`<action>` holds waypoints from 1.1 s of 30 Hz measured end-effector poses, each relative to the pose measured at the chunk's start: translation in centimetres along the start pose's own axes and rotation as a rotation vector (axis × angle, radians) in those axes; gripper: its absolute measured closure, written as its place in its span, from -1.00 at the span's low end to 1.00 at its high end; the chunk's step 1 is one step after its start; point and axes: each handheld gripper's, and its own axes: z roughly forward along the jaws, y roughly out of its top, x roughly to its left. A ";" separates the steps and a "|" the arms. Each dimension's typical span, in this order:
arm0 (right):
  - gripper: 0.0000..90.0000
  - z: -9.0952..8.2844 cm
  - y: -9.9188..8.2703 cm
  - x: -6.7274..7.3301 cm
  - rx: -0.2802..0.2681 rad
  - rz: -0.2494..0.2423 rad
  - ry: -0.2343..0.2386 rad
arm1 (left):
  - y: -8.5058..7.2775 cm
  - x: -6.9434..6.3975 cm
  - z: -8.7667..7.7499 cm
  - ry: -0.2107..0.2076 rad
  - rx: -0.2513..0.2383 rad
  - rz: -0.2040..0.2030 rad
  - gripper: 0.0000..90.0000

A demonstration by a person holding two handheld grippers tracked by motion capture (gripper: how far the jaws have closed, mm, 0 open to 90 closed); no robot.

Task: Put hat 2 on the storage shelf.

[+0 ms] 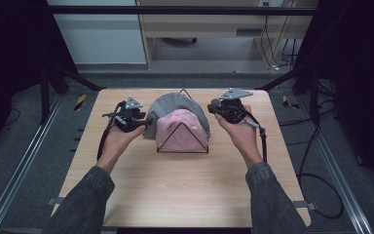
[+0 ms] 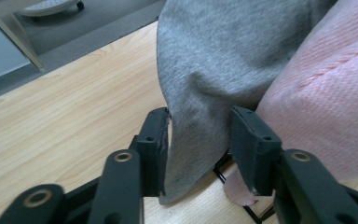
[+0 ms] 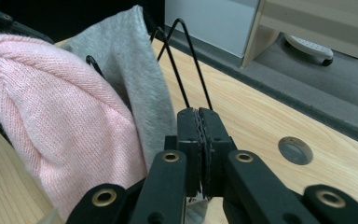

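— From above, on the table (image 1: pixel 175 195), what do you make of the setup?

— Two knitted hats sit on a black wire rack (image 1: pixel 182 141) near the far edge: a grey hat (image 1: pixel 175 105) behind, a pink hat (image 1: pixel 181 129) in front. The left gripper (image 1: pixel 135 118) is at the grey hat's left hem; the right gripper (image 1: pixel 224 108) sits just beside the rack's right end. The rack looks light, so I'd guess a sideways tug on either hat could drag or tip it.

— And along the left gripper's own fingers (image 2: pixel 154 140)?

— They stand apart, with a hanging corner of the grey hat (image 2: pixel 214 70) between them, not yet pinched. The pink hat (image 2: pixel 326 93) lies just beside the right-hand finger, and a pink edge shows low down near the wire. If they close as they are, pink cloth or the wire might get caught too, and both hats would then lift off together.

— What about the right gripper view?

— Its fingers (image 3: pixel 189 140) are pressed together; I can't tell whether any grey fabric is nipped at the tips, though nothing clearly is. The grey hat (image 3: pixel 130 60) and pink hat (image 3: pixel 51 116) lie to the left, and the rack's wire loops (image 3: pixel 186 60) rise straight ahead. Pushed forward, those closed fingers could knock the wire and shift the rack.
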 end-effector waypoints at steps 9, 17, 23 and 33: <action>0.93 -1.7 0.2 -0.5 -0.013 0.004 -0.010 | 0.3 0.1 -1.6 0.025 -0.011 0.013 -0.07; 0.84 -3.0 0.5 -0.4 -0.016 -0.012 -0.010 | 0.6 -0.1 -3.1 0.042 0.000 0.048 -0.26; 0.66 -4.0 0.7 -0.2 -0.022 -0.020 -0.017 | 0.7 -0.4 -4.3 0.040 0.008 0.064 -0.46; -0.10 -5.5 0.7 0.8 0.002 -0.017 -0.041 | -0.1 -1.4 -6.2 0.017 0.027 0.089 -0.70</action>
